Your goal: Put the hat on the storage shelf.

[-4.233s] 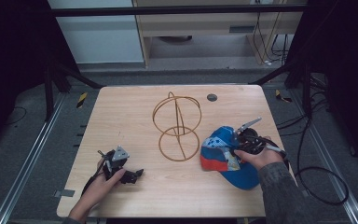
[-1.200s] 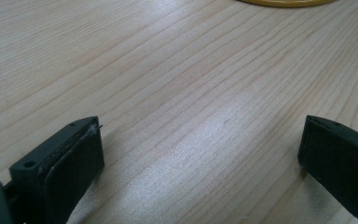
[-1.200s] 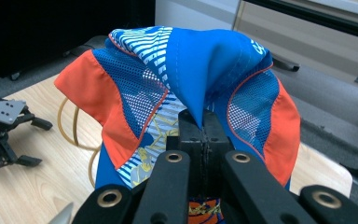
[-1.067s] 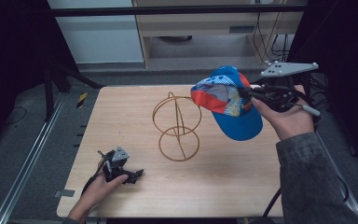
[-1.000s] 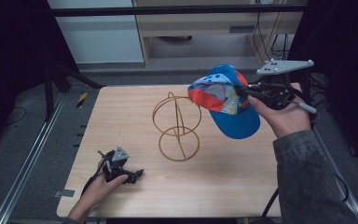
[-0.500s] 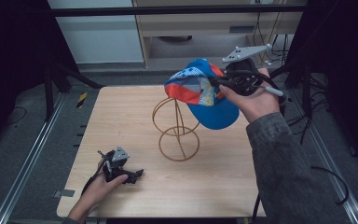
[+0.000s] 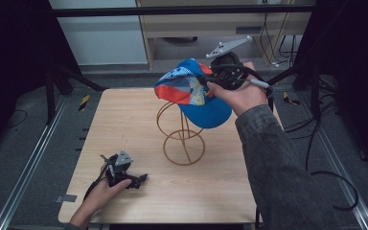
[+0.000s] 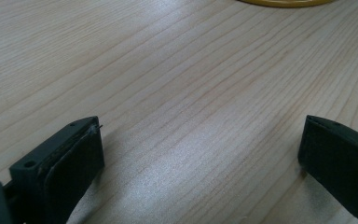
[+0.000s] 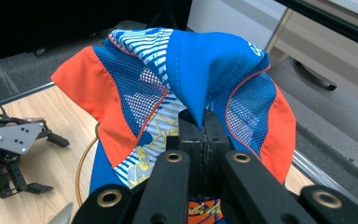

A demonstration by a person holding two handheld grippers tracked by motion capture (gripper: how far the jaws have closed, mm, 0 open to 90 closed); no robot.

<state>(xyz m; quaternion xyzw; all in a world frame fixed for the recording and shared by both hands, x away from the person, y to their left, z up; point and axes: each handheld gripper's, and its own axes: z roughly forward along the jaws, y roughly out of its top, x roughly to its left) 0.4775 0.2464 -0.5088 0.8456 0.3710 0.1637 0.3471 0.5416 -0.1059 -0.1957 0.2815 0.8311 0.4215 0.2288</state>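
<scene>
The cap (image 7: 191, 91), pinched in your right gripper (image 7: 210, 79), needs centring over the wire stand (image 7: 183, 136); left gripper (image 7: 139, 178) rests unclenched.

Wooden table (image 7: 124, 120), perhaps shelving (image 7: 211, 24) behind.

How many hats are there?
1. The blue and orange hat is pinched in the right gripper, held up in the air over the top of the gold wire stand. No other hat is in sight on the table.
</scene>
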